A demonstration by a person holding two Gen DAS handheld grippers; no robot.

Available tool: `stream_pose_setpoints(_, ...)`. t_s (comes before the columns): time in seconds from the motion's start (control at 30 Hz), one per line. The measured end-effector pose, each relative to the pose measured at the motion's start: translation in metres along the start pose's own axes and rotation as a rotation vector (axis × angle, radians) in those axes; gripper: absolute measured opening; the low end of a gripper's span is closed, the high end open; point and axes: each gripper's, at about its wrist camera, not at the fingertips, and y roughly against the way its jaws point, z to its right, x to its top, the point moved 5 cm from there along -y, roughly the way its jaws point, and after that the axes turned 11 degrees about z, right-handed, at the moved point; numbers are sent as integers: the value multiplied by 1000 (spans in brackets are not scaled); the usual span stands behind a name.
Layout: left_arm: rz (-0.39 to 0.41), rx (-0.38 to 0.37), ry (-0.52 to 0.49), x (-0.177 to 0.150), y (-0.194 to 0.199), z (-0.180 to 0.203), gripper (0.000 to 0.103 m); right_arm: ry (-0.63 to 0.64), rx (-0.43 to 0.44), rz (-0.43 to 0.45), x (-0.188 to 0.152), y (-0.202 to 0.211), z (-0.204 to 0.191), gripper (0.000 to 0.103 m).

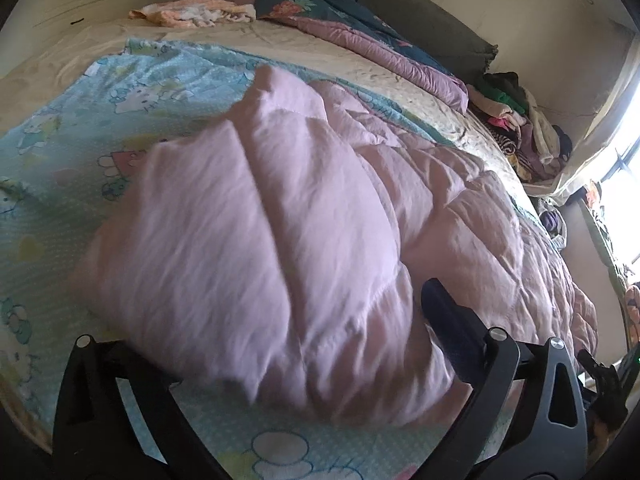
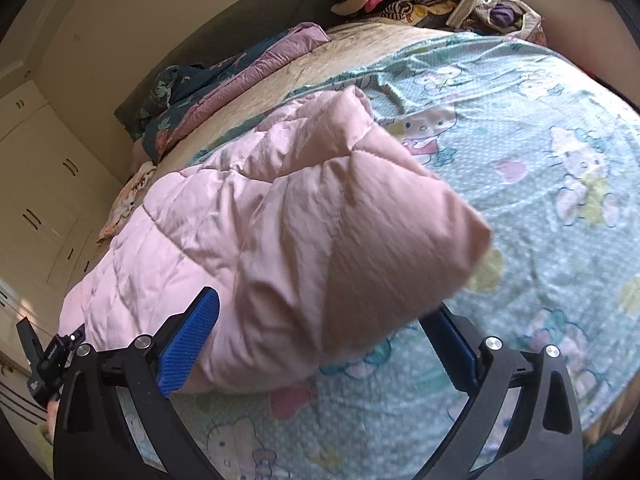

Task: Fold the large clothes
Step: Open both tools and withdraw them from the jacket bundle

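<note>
A large pink quilted down jacket (image 1: pixel 320 208) lies on a blue cartoon-print sheet (image 1: pixel 80 120) on the bed. In the left wrist view a puffy fold of it bulges between the jaws of my left gripper (image 1: pixel 280 344), which stand wide apart; the left finger is hidden under the fabric. In the right wrist view the jacket (image 2: pixel 280 232) has a sleeve or corner lifted toward the camera. My right gripper (image 2: pixel 320 344) is open wide, its blue pads (image 2: pixel 192 344) on either side of the pink fabric without pinching it.
A dark floral and mauve quilt (image 1: pixel 360 36) lies bunched at the head of the bed. A pile of mixed clothes (image 1: pixel 516 120) sits beside the bed near the window. White wardrobe doors (image 2: pixel 36 208) stand past the bed's far side.
</note>
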Motion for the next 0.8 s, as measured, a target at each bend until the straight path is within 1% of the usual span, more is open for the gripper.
stream_pose_setpoints(0.13, 19, 8, 7, -1, 19, -1, 93, 45, -7, 27, 2, 18, -6, 99)
stream_pose_setpoints(0.3, 60, 19, -7, 0, 48, 2, 93, 102, -12, 72, 6, 43, -20, 99)
stream_pose_setpoints(0.47, 149, 37, -61, 12, 83, 10, 94, 183, 3, 122, 10, 71, -44, 99)
stream_pose_setpoints(0.63, 221, -4, -76, 23, 123, 24, 94, 278, 16, 184, 13, 104, -69, 99)
stream_pose_setpoints(0.8, 270, -31, -100, 24, 153, 38, 94, 365, 37, 231, 7, 135, -90, 99)
